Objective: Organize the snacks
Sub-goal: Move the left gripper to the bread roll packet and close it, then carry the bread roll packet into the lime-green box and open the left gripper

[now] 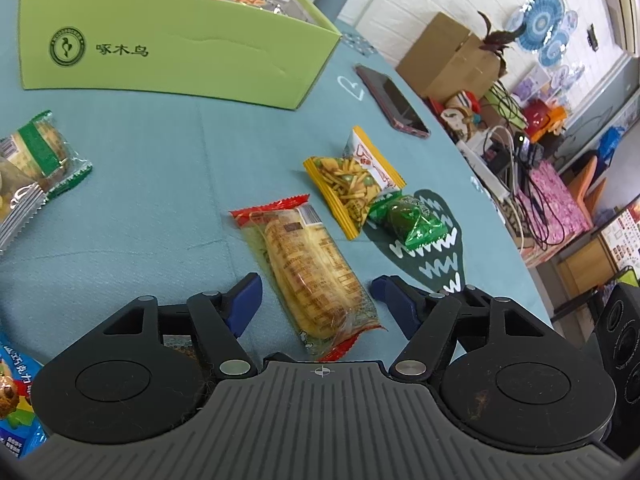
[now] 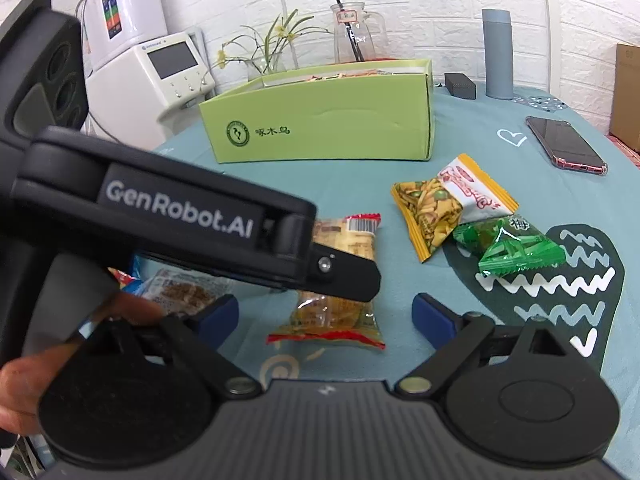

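A red-ended clear packet with a long roll cake (image 1: 310, 268) lies on the teal cloth between the open fingers of my left gripper (image 1: 316, 296). It also shows in the right wrist view (image 2: 340, 312), partly hidden by the left gripper's body (image 2: 180, 224). My right gripper (image 2: 326, 316) is open and empty just in front of that packet. A yellow snack-mix packet (image 1: 352, 188) (image 2: 448, 204) and a green plum packet (image 1: 412, 220) (image 2: 516, 248) lie to the right. The green box (image 1: 176, 56) (image 2: 328, 124) stands behind, with several snacks inside.
A phone (image 1: 394, 104) (image 2: 566, 148) lies at the right of the table. Green-banded packets (image 1: 40, 156) lie at the left, a blue packet (image 1: 16, 408) at the near left. A grey bottle (image 2: 498, 54), a glass jug (image 2: 354, 36) and a black block (image 2: 460, 85) stand behind the box.
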The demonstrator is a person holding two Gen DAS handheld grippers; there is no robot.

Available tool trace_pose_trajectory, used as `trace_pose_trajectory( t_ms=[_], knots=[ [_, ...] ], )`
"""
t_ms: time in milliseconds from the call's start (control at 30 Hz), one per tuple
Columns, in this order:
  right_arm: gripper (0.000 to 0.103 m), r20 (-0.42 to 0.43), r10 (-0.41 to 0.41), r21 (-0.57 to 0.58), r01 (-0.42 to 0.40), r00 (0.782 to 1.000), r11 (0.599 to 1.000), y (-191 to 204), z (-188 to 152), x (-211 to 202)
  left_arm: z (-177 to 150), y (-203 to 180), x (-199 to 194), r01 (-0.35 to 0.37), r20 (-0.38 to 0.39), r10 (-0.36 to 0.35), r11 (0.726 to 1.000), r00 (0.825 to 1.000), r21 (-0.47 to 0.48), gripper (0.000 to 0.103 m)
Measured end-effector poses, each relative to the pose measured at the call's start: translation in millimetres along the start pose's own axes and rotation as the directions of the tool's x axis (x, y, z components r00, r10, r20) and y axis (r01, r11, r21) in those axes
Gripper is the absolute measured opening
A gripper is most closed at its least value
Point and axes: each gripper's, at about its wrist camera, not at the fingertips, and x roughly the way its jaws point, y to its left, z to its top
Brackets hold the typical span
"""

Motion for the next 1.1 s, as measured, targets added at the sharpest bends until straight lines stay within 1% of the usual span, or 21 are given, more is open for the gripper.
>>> trace_pose_trajectory(
  t_ms=[67,167,300,400,567,633,700,733,767,800,833,867,900,933,1100],
  knots=[
    [0.093,-0.004,0.01,0.006,-0.01,1.0,1.0,-4,3,1,0,0,0,-0.002,0.0,0.002,1.0,1.0,0.004,0.055],
    [0.092,0.0,0.023,0.026,-0.023,1.0,0.999,-10,7,1,0,-1,-1,-0.017,0.006,0.017,1.0,1.0,0.007,0.059],
    [0.092,0.003,-0.021,-0.025,0.021,1.0,0.999,-6,10,3,3,0,-1,-0.023,0.01,0.023,1.0,1.0,0.007,0.059],
    [0.092,0.001,-0.026,-0.057,0.026,1.0,0.998,-2,10,5,4,2,1,-0.022,0.012,0.022,1.0,1.0,0.006,0.059],
    [0.091,-0.008,-0.034,-0.076,0.033,0.999,0.997,1,10,11,7,1,4,-0.026,0.017,0.026,1.0,1.0,0.01,0.058],
    [0.088,-0.012,-0.029,-0.077,0.028,0.999,0.997,2,10,14,9,0,6,-0.025,0.017,0.025,1.0,1.0,0.015,0.054],
    [0.086,-0.004,-0.045,-0.086,0.044,0.999,0.995,3,9,15,10,0,8,-0.026,0.017,0.026,0.999,1.0,0.023,0.053],
    [0.079,-0.002,-0.051,-0.092,0.051,0.999,0.994,4,9,16,9,-1,8,-0.025,0.018,0.024,0.999,1.0,0.028,0.049],
    [0.075,0.003,-0.051,-0.098,0.051,0.999,0.994,5,9,15,9,-2,9,-0.026,0.018,0.026,0.999,1.0,0.036,0.044],
    [0.059,0.011,-0.057,-0.099,0.058,0.998,0.993,6,9,14,9,-2,10,-0.029,0.017,0.029,0.999,0.999,0.044,0.029],
    [0.056,0.011,-0.06,-0.093,0.061,0.998,0.994,7,10,14,10,-3,11,-0.032,0.017,0.032,0.998,0.999,0.051,0.025],
    [0.056,0.015,-0.064,-0.09,0.065,0.998,0.994,7,10,13,9,-3,10,-0.03,0.021,0.029,0.998,0.999,0.056,0.022],
    [0.055,0.023,-0.068,-0.09,0.07,0.997,0.994,8,11,12,10,-4,8,-0.027,0.026,0.025,0.998,0.999,0.061,0.018],
    [0.055,0.031,-0.067,-0.09,0.07,0.997,0.994,10,11,11,10,-4,6,-0.027,0.029,0.026,0.998,0.999,0.061,0.016],
    [0.055,0.075,-0.047,-0.118,0.055,0.996,0.992,20,23,4,20,4,-14,-0.013,0.073,0.011,1.0,0.997,0.018,0.016]
  ],
)
